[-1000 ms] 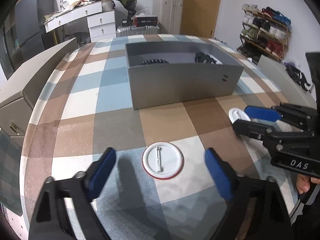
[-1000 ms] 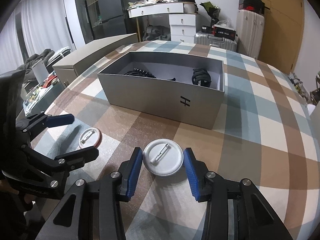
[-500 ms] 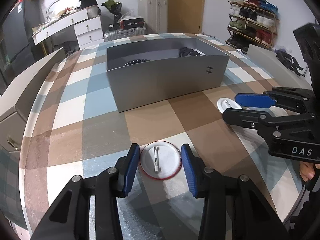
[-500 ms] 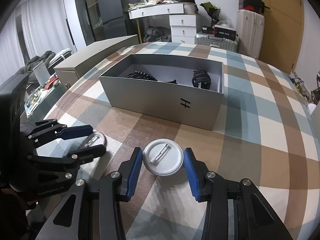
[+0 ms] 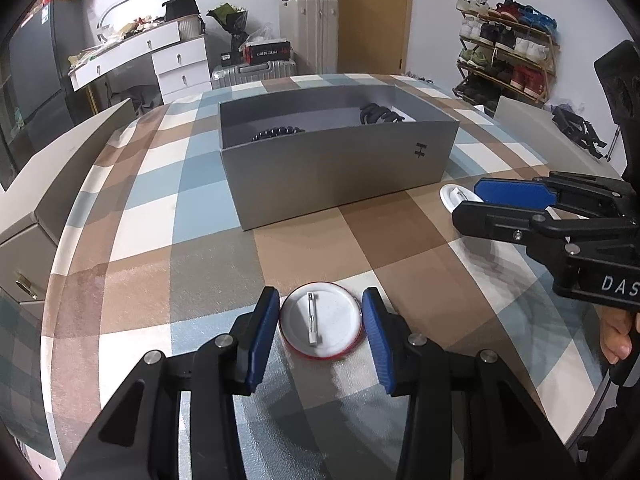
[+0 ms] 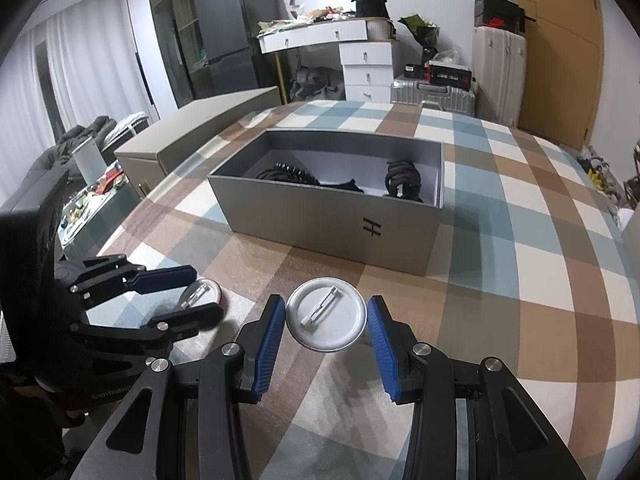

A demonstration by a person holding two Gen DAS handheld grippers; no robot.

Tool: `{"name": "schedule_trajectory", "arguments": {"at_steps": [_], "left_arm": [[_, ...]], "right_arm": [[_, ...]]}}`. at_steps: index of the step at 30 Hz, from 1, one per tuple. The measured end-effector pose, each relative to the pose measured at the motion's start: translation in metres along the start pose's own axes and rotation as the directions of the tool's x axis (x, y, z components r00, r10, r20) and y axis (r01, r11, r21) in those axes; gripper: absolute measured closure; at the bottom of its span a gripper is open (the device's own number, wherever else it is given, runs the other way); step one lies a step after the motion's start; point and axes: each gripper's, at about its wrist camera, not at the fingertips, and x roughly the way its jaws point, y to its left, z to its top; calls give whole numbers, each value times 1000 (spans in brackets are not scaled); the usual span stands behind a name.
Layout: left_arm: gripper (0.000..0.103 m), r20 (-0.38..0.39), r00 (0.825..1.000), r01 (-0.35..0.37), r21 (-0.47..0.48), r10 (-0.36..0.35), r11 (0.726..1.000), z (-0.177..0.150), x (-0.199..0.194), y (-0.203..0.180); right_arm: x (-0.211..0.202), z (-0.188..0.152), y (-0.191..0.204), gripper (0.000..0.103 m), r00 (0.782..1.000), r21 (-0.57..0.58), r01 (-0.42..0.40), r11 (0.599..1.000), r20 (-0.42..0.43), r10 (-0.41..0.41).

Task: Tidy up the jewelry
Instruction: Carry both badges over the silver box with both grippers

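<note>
Gripping a red-rimmed pin badge [image 5: 320,322] pin-side up, the left claw [image 5: 320,320] sits at the desk's [image 5: 140,240] six o'clock edge. At three o'clock, the right claw [image 6: 327,322] clasps a silver badge [image 6: 326,320]. Grey box [image 5: 336,168] stands at twelve o'clock.

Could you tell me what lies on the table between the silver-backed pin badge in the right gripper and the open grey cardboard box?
Nothing: in the right wrist view only bare checked tablecloth separates the silver-backed pin badge from the open grey cardboard box.
</note>
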Motion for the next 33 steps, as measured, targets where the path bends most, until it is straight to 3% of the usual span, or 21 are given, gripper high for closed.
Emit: {"name": "schedule_trajectory", "arguments": {"at_steps": [12, 20, 33], "left_arm": [[66, 94, 996, -7, -25, 10, 1000, 14, -16, 7], [66, 171, 985, -15, -51, 23, 999, 27, -26, 13], [66, 260, 965, -9, -116, 39, 993, 39, -36, 28]], "right_arm": [[-18, 7, -7, 62, 993, 53, -39, 998, 115, 33], [-33, 11, -15, 62, 978, 93, -61, 994, 205, 41], [-44, 14, -28, 61, 960, 143, -75, 987, 278, 33]]}}
